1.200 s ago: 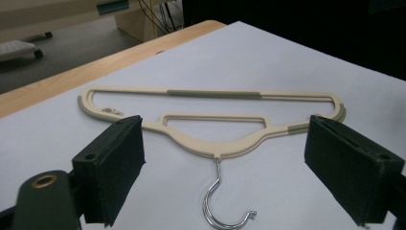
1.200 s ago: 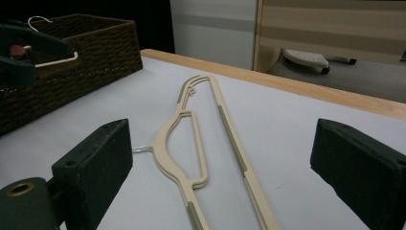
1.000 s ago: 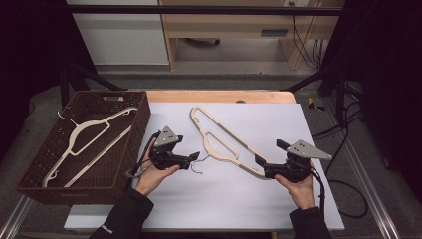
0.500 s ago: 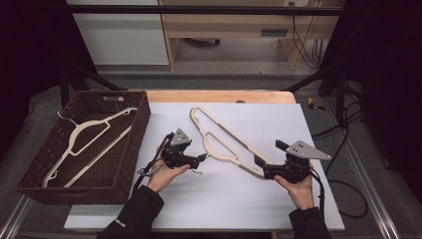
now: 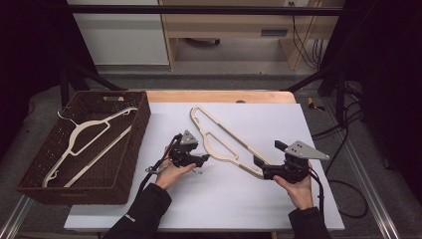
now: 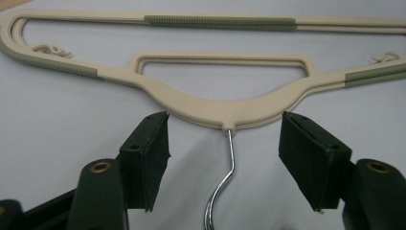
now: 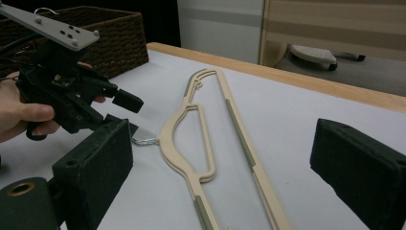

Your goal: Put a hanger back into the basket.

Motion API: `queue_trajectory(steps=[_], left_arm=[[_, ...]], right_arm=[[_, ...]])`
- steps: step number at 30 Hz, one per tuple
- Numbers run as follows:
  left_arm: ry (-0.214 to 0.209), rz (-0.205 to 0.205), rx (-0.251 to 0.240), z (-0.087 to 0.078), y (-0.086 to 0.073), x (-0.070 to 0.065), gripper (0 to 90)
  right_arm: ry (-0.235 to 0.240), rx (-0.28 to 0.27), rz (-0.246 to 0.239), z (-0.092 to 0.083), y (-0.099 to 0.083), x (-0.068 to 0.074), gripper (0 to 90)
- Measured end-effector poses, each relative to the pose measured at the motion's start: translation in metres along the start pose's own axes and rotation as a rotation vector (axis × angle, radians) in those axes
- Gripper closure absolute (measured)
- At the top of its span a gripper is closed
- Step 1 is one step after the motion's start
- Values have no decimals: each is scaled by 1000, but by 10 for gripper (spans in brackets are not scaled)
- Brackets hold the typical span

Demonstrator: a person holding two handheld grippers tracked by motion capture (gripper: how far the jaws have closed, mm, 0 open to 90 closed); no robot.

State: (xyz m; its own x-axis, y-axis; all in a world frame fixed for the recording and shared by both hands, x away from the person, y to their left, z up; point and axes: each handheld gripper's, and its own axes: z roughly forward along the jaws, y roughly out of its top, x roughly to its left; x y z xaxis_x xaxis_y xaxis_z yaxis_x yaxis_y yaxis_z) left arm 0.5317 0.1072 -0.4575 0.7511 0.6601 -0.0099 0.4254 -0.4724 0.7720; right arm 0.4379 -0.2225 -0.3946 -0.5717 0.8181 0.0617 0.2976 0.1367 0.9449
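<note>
A cream plastic hanger (image 5: 224,144) with a metal hook (image 6: 225,182) lies flat on the white table (image 5: 234,199), running from the back centre toward the front right. My left gripper (image 5: 203,160) sits low at the hanger's neck. In the left gripper view its jaws stand on either side of the hook and have just been closing. The hook is between the pads (image 6: 153,153) but untouched, so the left gripper (image 6: 225,143) is open. My right gripper (image 5: 260,168) rests by the hanger's near end. The right gripper (image 7: 230,153) is wide open, with the hanger (image 7: 191,143) lying ahead.
A dark wicker basket (image 5: 132,144) stands at the table's left and holds another cream hanger (image 5: 82,139). The table's wooden back edge (image 5: 214,96) and a cabinet lie beyond. Cables trail off the right side.
My left gripper has moved right and down to the hanger's neck, and its jaws have narrowed around the hook. The right gripper and the hanger have stayed put.
</note>
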Motion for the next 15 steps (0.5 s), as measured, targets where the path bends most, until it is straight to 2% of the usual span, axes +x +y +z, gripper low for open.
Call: queue_trajectory(steps=[13, 15], left_arm=[[-9, 28, 74, 18, -7, 0, 561], [-13, 8, 82, 20, -7, 0, 601]], right_arm=[[3, 2, 0, 0, 0, 0, 77], [2, 1, -2, 1, 0, 0, 77]])
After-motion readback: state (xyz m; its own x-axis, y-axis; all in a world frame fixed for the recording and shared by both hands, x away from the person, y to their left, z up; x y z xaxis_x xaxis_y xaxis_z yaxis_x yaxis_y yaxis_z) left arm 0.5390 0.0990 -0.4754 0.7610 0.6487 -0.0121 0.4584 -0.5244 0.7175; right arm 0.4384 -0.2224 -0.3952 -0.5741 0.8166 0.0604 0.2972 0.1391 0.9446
